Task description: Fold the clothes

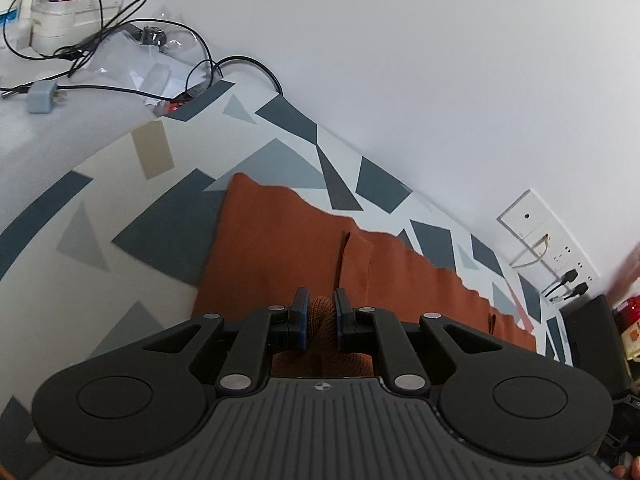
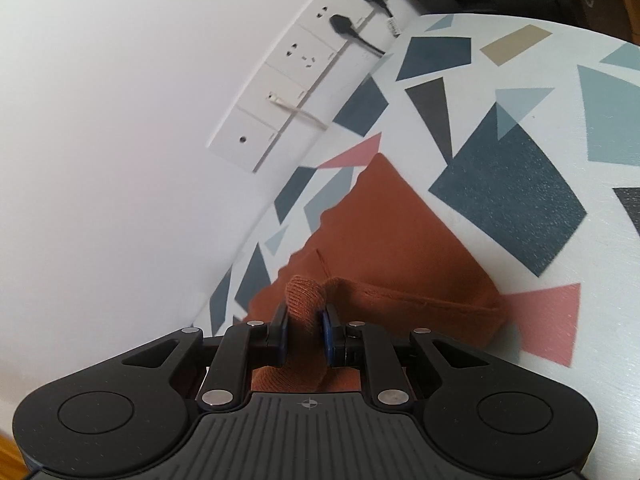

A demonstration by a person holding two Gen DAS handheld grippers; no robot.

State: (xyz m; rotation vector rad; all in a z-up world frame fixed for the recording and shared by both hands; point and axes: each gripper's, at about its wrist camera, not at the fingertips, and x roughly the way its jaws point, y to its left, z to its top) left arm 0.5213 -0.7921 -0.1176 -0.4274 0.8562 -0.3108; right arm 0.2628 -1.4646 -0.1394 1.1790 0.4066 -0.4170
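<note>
A rust-orange knitted garment lies spread on a table with a grey and blue geometric pattern. My left gripper is shut on a bunched edge of the garment, with fabric pinched between its blue pads. In the right wrist view the same garment lies on the table with a folded-over hem at its near side. My right gripper is shut on a raised bunch of that fabric. The far edge of the garment runs close to the white wall.
A white wall borders the table, with a socket panel holding two black plugs. Black cables, a grey adapter, plastic wrapping and white containers sit at the far left. A dark box stands at the right.
</note>
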